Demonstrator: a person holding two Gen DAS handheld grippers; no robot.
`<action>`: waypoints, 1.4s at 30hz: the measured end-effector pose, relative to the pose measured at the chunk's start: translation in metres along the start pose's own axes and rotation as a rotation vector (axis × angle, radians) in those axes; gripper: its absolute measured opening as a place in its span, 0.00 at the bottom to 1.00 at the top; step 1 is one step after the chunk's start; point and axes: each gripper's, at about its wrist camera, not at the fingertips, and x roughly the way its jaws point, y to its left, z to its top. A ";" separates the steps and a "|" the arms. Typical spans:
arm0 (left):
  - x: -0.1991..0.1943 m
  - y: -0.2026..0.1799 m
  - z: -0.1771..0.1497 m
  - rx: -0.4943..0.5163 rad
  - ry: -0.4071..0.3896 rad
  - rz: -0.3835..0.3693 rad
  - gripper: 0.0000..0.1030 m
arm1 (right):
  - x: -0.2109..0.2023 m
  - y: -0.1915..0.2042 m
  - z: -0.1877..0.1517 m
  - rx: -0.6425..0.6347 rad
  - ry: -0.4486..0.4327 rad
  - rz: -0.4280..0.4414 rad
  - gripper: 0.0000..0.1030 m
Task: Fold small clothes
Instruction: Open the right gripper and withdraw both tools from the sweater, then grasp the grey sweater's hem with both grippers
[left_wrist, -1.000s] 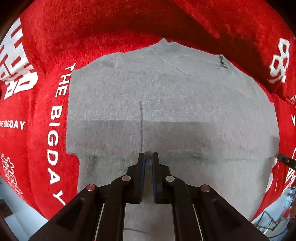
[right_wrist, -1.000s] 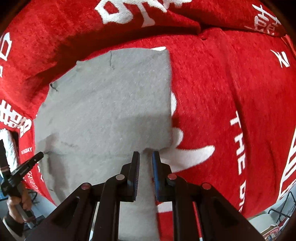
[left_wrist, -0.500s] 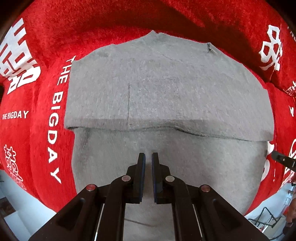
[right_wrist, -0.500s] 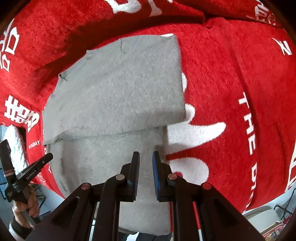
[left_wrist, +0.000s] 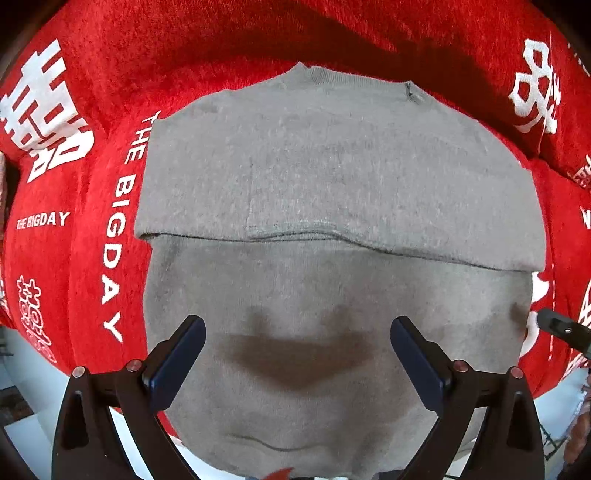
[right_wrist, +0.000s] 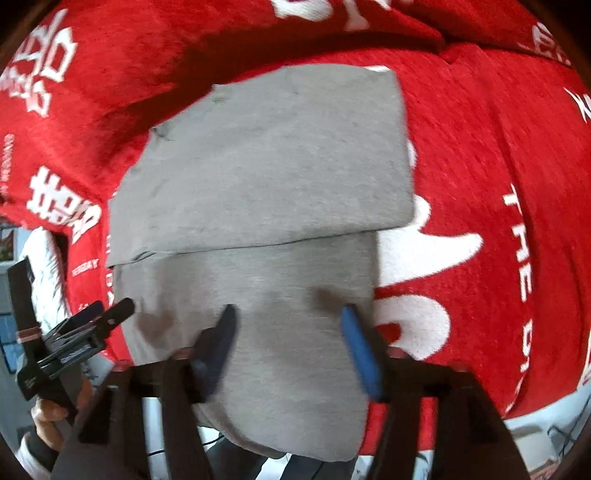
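A small grey knitted top (left_wrist: 332, 177), partly folded so that its upper layer ends in a straight hem edge across the middle, lies flat on a plush red blanket with white lettering (left_wrist: 92, 229). In the left wrist view the left gripper (left_wrist: 297, 332) hangs above the lower, single-layer part of the top with its jaws wide; they have just been opening, and nothing is pinched between the dark blue pads (left_wrist: 177, 362), only cloth lying below with the gripper's shadow on it. The folded edge sits toward 12 o'clock from these jaws, the neckline further up at 12. The right gripper's tip (left_wrist: 561, 328) pokes in at 3 o'clock, at the top's right margin. In the right wrist view, which is blurred, the right gripper (right_wrist: 288, 317) likewise has its jaws spread, just opened, over the lower flap of the grey top (right_wrist: 266, 177), free of it. The folded layer lies at 12 o'clock from them, and the left gripper (right_wrist: 99, 314), held in a hand (right_wrist: 51, 410), shows at 9 o'clock beside the top's left edge.
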 end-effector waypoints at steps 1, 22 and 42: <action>0.000 0.000 -0.001 0.003 0.002 0.005 0.98 | -0.003 0.002 -0.002 -0.013 -0.020 0.007 0.86; -0.005 0.007 -0.035 0.012 0.021 0.054 0.98 | -0.001 0.007 -0.032 -0.005 0.038 0.121 1.00; 0.018 0.083 -0.128 -0.034 0.101 -0.133 0.98 | 0.028 -0.017 -0.129 0.122 0.121 0.158 1.00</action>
